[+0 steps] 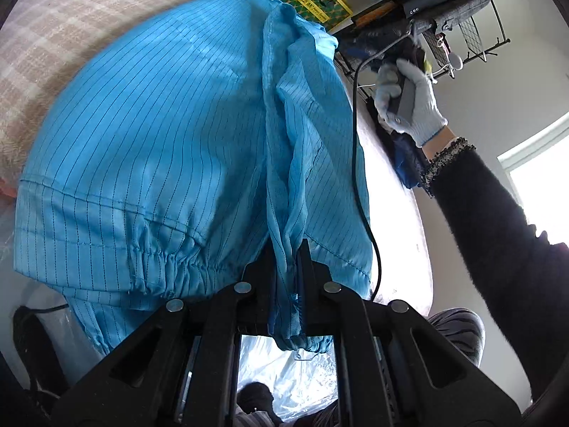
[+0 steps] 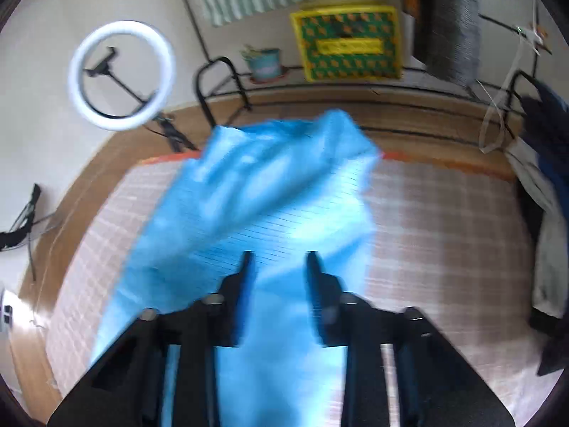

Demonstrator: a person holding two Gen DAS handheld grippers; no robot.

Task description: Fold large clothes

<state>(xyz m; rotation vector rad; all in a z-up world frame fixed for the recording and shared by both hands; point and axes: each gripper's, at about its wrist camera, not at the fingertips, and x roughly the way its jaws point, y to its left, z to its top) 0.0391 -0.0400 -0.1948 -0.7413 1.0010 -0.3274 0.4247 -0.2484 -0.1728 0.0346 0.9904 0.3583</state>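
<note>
**Blue garment half let go, left pinch holding the fold**

The blue pinstriped garment (image 1: 149,135) lies spread on a checked pink-and-white bed cover (image 1: 53,53), with one gathered, elastic-cuffed end near the left tongs (image 1: 288,249). Those tongs are clenched on a bunched ridge of the cloth, which runs up between the two fingers and away from the camera. The right tongs (image 2: 279,259) stand parted over the cloth, with fabric lying between and below the fingers but neither pad pressing on it, so that side is released. In the left view a gloved hand (image 1: 409,103) grips the handle of the other tool, high and to the right, with a black cable (image 1: 359,163) trailing across the garment.

The main risk, as I judge it, is the loose side: with only one pinch on it, any pull by the left tongs could drag the whole piece sideways and skew the fold. The cable could also snag a crease and lift it.

The garment's long axis seems to run from the gathered cuff by the left tongs toward the far end near the yellow-and-green crate (image 2: 346,42); in the blurred right view that far end is rumpled and heaped rather than flat
</note>
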